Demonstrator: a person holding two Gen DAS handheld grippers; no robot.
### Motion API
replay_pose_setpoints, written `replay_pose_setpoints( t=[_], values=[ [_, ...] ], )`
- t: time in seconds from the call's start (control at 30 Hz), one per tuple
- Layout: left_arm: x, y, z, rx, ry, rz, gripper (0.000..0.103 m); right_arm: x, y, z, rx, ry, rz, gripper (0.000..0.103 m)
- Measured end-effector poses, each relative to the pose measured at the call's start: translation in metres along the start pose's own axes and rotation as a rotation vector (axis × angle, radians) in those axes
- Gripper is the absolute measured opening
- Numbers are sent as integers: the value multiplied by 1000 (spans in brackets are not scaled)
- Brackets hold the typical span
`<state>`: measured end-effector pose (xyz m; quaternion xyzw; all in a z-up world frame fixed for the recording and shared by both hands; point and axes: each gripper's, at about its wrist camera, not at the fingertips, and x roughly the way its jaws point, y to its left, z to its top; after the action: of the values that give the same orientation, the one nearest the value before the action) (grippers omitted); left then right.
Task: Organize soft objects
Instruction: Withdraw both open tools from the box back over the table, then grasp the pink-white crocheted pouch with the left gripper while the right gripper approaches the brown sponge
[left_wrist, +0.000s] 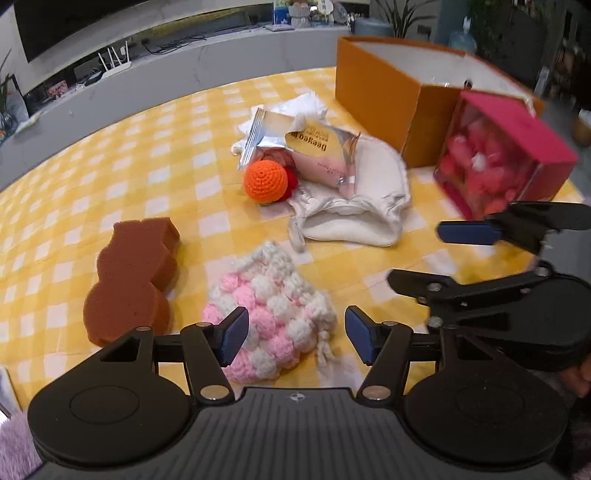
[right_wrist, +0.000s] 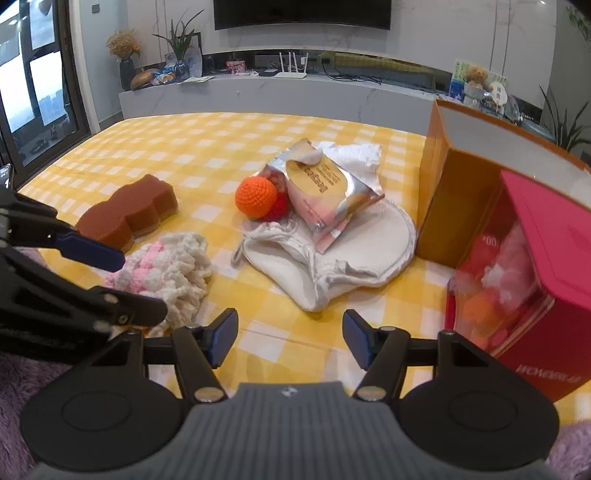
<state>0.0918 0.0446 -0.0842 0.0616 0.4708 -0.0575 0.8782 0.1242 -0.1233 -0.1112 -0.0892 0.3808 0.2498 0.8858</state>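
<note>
1. Yellow-and-white checked cloth (right_wrist: 177, 147) covers the table; behind it runs a grey marble-look shelf (right_wrist: 258, 96) carrying a white router (right_wrist: 291, 68), under a dark wall screen (right_wrist: 301, 13).
2. At the right stand an open orange cardboard box (right_wrist: 458, 199) and a pink box with a clear front (right_wrist: 546, 258).
3. Near the left, a brown foam sponge with a lobed outline (left_wrist: 133, 273) lies flat, its long axis running from near-left towards far-right in the left wrist view.
4. Beside it sits a pink-and-white crocheted pouch (left_wrist: 273, 314), in front of the left gripper (left_wrist: 295, 338).
5. At mid-table an orange crocheted ball (right_wrist: 256, 195) touches a red one; a silver foil packet (right_wrist: 325, 192) rests on a white drawstring bag (right_wrist: 332, 266).
6. The packet's yellow label is upside-down; I cannot read it.
7. The left gripper's jaws stand wide apart, gripping nothing.
8. The right gripper (right_wrist: 290, 338) is likewise spread over bare cloth, empty.
</note>
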Motion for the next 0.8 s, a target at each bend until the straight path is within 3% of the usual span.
replay_pose_setpoints(
  t=[0.3, 0.47, 0.5, 0.53, 0.67, 0.8],
  values=[
    [26, 1, 5, -46, 94, -14, 74, 9, -16, -10, 71, 13, 6, 62],
    [37, -7, 7, -18, 138, 38, 76, 10, -24, -11, 123, 14, 37, 63],
    [38, -8, 7, -16, 139, 44, 74, 10, -23, -12, 118, 12, 36, 63],
    [38, -8, 7, -15, 137, 49, 65, 10, -21, -12, 110, 9, 37, 63],
    [35, -8, 5, -23, 119, 73, 57, 8, -15, -14, 68, -4, 37, 63],
    [28, 6, 4, -114, 88, 28, 45, 8, -13, -14, 61, -3, 33, 63]
  ],
)
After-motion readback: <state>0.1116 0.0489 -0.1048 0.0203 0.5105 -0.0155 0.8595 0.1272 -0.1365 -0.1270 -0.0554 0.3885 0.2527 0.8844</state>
